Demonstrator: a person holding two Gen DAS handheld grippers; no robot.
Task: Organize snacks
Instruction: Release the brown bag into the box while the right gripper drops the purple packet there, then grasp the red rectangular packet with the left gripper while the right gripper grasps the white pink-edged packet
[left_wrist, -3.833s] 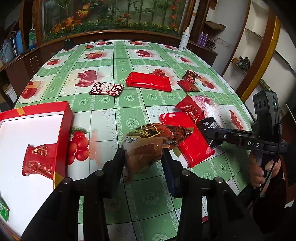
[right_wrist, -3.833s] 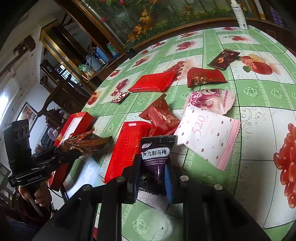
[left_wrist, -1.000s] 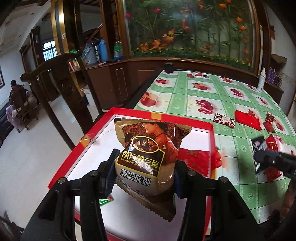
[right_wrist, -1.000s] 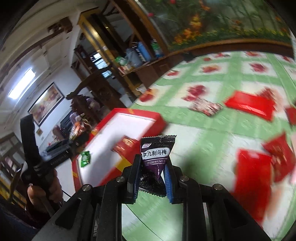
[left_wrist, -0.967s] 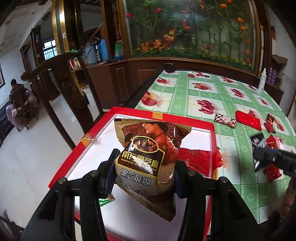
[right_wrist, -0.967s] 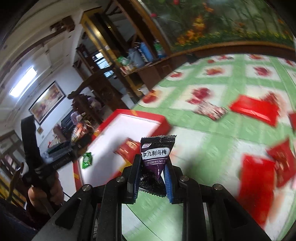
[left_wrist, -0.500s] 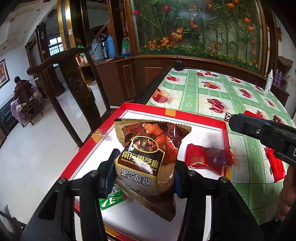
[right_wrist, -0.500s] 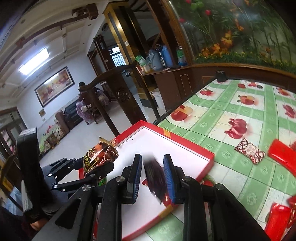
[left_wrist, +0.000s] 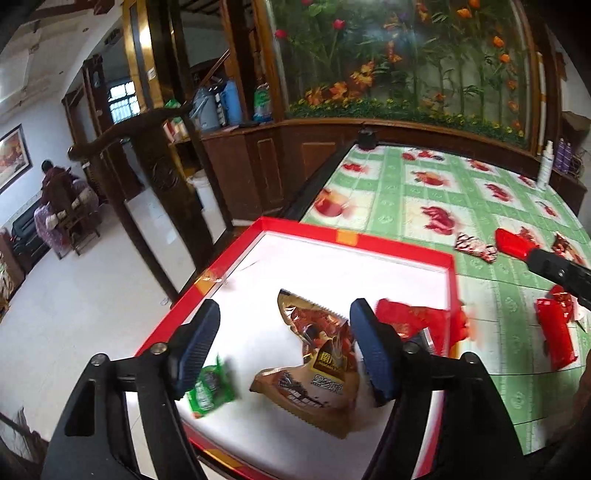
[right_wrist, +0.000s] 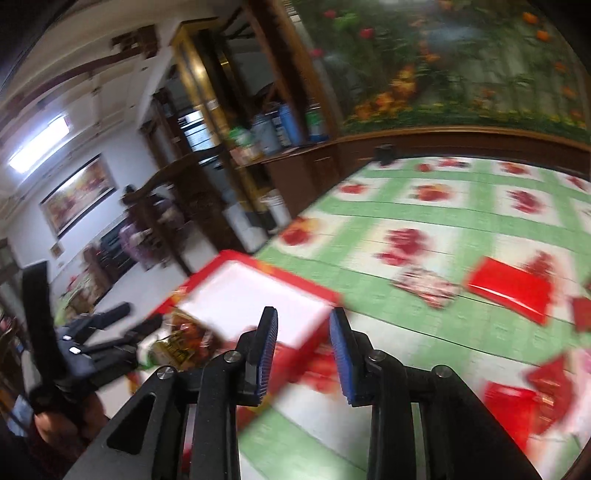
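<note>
A red box with a white floor (left_wrist: 354, 240) sits at the table's left edge. My left gripper (left_wrist: 284, 336) is open above it. The brown snack bag (left_wrist: 317, 365) lies loose in the box between the fingers. A red packet (left_wrist: 413, 321) and a small green packet (left_wrist: 210, 387) also lie in the box. My right gripper (right_wrist: 303, 339) is open and empty, over the tablecloth just right of the box (right_wrist: 251, 291). The right wrist view is blurred. The dark plum packet cannot be made out.
Several red snack packets (left_wrist: 554, 332) and a patterned packet (left_wrist: 474, 245) lie on the green fruit-print tablecloth (left_wrist: 424, 206) to the right. The table edge and open floor are left of the box. A white bottle (left_wrist: 543, 166) stands at the far edge.
My left gripper opened and the brown bag dropped into the box. My right gripper let go of the dark packet and is swinging back towards the table.
</note>
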